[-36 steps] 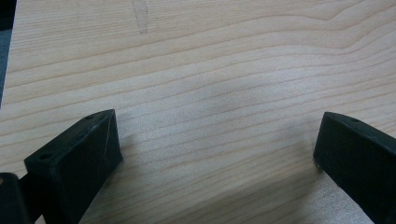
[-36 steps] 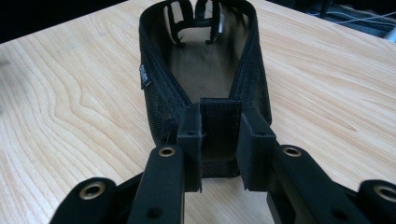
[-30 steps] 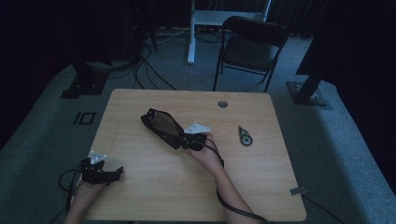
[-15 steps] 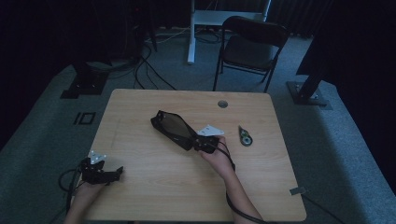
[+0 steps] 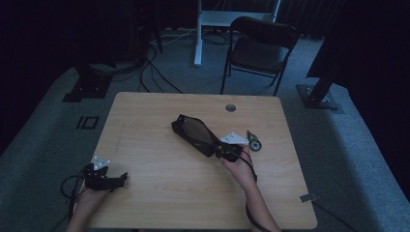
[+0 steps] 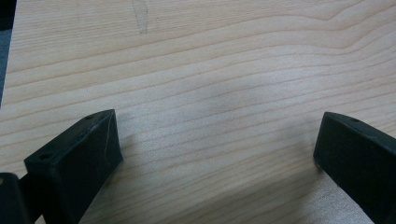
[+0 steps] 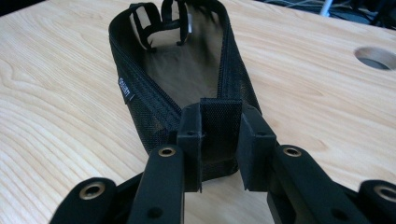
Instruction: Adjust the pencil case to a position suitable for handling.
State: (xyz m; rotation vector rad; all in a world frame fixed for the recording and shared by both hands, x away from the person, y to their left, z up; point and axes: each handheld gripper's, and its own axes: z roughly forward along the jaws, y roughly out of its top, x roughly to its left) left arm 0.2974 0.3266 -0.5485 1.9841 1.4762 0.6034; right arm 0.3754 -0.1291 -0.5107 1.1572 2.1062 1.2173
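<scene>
Jaws of the right gripper (image 7: 219, 149) pinch a fabric tab at the near end of a black mesh zip pouch (image 7: 187, 74), which lies open on the light wooden table (image 7: 60, 116). The right gripper view shows the dark inside, the zip edges and a small white label on the side wall, its writing too small to read. From the high view the pouch (image 5: 194, 132) sits near the table's middle, slanting up-left from the right gripper (image 5: 227, 150), with a small round green-and-white object (image 5: 254, 142) just right of it and a round cable hole (image 5: 230, 107) beyond. The left gripper (image 5: 109, 179) rests at the near left corner, well apart; the left gripper view shows its jaws spread wide over bare wood (image 6: 210, 93). A black folding chair (image 5: 258, 48) stands behind the table.
</scene>
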